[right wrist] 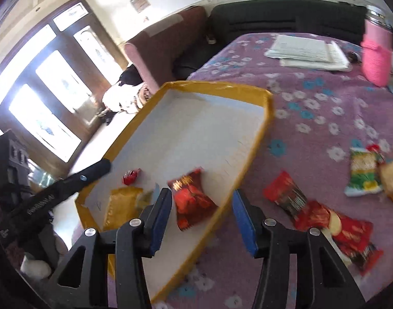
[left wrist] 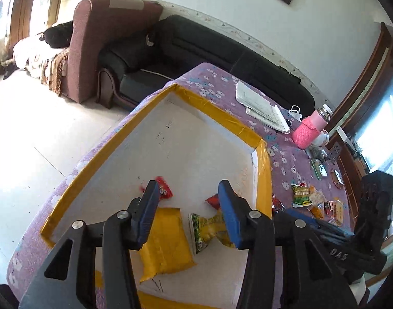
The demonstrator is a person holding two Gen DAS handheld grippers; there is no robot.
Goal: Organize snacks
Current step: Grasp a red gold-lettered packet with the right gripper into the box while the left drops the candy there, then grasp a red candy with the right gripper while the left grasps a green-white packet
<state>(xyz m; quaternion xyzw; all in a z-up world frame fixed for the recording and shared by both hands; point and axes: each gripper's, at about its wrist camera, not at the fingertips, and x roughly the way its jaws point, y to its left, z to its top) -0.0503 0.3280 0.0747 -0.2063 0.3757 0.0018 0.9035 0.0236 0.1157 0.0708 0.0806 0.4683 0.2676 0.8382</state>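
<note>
Roughly half done, by my read. Left claw (left wrist: 187, 206) is released above the tray (left wrist: 155, 97), nothing pinched; the green-yellow packet (left wrist: 205, 231) lies loose under it beside a yellow pouch (left wrist: 168, 242) and a small red candy (left wrist: 164, 190). Right claw (right wrist: 201, 219) is also released, pads clear of the red packet (right wrist: 191, 198), which is blurred over the tray floor. Left to do: other red packets (right wrist: 322, 213) and a green-white packet (right wrist: 364, 172) lie outside on the purple worktop (right wrist: 312, 108).
</note>
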